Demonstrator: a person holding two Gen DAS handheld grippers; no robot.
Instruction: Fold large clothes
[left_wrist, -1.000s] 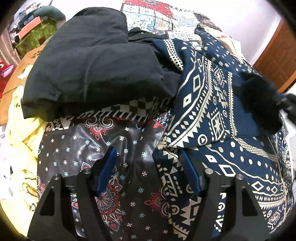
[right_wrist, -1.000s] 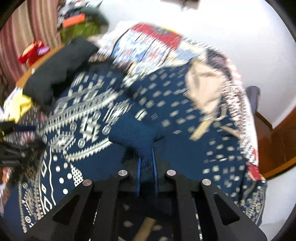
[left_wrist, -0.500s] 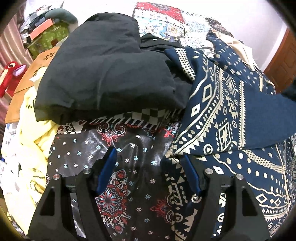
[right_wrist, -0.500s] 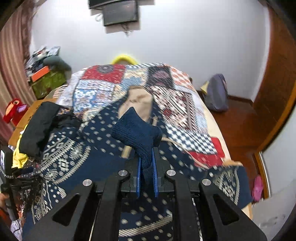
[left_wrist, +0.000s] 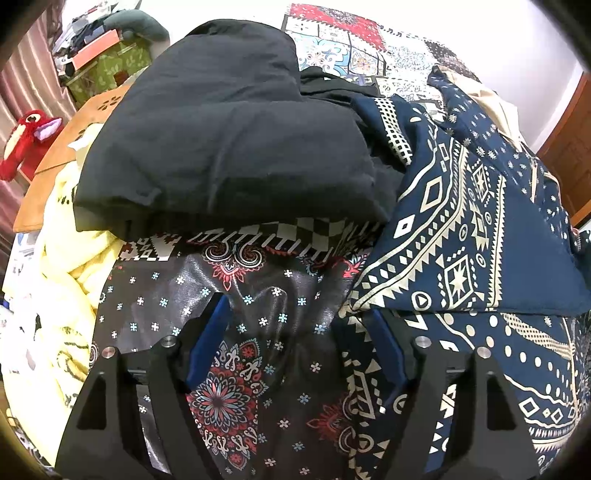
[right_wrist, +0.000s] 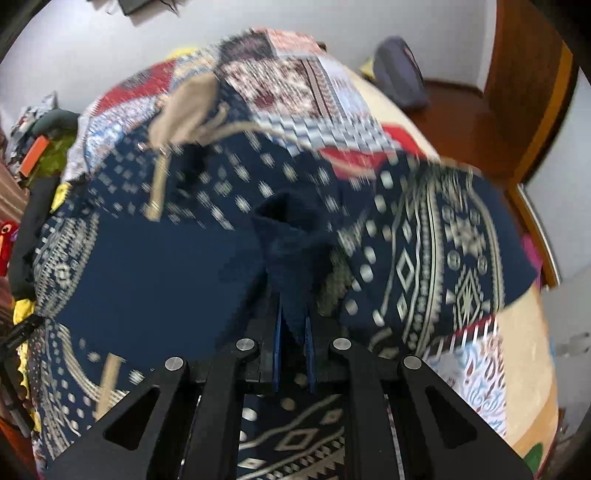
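Note:
A large navy garment with cream geometric print lies spread on the bed, also in the right wrist view. My right gripper is shut on a bunched navy fold of this garment and holds it above the rest of the cloth. My left gripper is open and empty, low over a black floral-print cloth, with its right finger at the navy garment's left edge.
A folded black garment lies on the pile ahead of the left gripper. Yellow cloth lies to its left. A patchwork bedspread covers the bed. A backpack and a wooden door stand beyond it.
My right gripper has swung right and lower with the navy fold, dragging the garment across the bed. The left gripper has stayed open and shifted only slightly.

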